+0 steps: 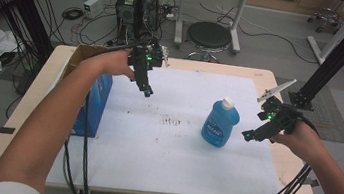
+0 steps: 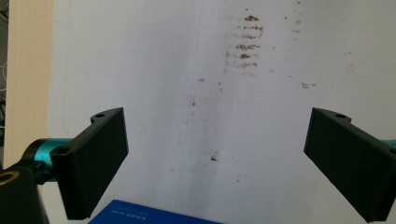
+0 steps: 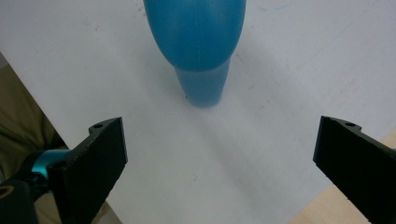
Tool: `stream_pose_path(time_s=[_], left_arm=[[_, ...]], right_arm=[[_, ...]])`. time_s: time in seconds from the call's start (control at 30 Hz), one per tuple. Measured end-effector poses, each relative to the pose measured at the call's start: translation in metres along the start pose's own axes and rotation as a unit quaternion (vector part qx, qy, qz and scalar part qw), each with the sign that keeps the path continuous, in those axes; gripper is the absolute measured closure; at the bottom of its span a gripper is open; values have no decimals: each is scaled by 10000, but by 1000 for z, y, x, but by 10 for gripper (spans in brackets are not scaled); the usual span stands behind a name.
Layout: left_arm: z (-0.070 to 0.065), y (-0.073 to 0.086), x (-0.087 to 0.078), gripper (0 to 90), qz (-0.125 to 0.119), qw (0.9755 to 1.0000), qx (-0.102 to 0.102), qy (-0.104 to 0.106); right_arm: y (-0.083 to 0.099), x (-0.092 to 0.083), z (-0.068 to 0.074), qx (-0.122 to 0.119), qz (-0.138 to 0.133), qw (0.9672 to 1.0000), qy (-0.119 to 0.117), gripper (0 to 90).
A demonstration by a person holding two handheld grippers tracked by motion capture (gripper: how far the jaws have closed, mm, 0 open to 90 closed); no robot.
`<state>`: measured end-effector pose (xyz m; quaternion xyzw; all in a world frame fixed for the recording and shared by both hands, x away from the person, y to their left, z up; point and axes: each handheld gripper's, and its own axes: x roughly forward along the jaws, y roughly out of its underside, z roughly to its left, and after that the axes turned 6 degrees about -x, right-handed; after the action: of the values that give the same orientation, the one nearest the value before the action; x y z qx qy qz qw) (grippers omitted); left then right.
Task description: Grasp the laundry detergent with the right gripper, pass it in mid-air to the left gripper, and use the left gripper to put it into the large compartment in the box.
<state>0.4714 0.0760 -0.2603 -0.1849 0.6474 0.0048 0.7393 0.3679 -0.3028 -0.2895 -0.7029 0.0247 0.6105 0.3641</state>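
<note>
A blue bottle [image 1: 220, 123] with a white cap stands upright on the white sheet [image 1: 168, 147], right of centre. My right gripper [image 1: 249, 136] hovers just to its right, open, jaws pointing toward the bottle and a short way off it. In the right gripper view the blue bottle [image 3: 196, 37] stands ahead of the wide-apart jaws, nothing between them. My left gripper [image 1: 147, 92] is held above the sheet's far left part, open and pointing down. In the left gripper view the open left gripper [image 2: 215, 158] looks down on the stained white sheet [image 2: 187, 93].
A blue box [image 1: 94, 102] stands at the sheet's left edge, with a cardboard box [image 1: 82, 55] behind it; the blue box's edge [image 2: 149, 215] shows under the left jaws. Brown smudges [image 1: 172, 122] mark the sheet's middle. Cables [image 1: 77, 165] hang over the table's front edge.
</note>
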Motion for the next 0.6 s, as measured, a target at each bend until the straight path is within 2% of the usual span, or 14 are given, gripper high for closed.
stream_pose_path(time_s=[0.37, 0.6], left_arm=[[1, 3, 4, 63, 8, 10000, -26, 18], [1, 3, 5, 63, 9, 10000, -15, 30]], right_arm=[[12, 14, 0, 55, -573, 9983, -32, 18], [15, 21, 3, -26, -866, 9962, -113, 18]])
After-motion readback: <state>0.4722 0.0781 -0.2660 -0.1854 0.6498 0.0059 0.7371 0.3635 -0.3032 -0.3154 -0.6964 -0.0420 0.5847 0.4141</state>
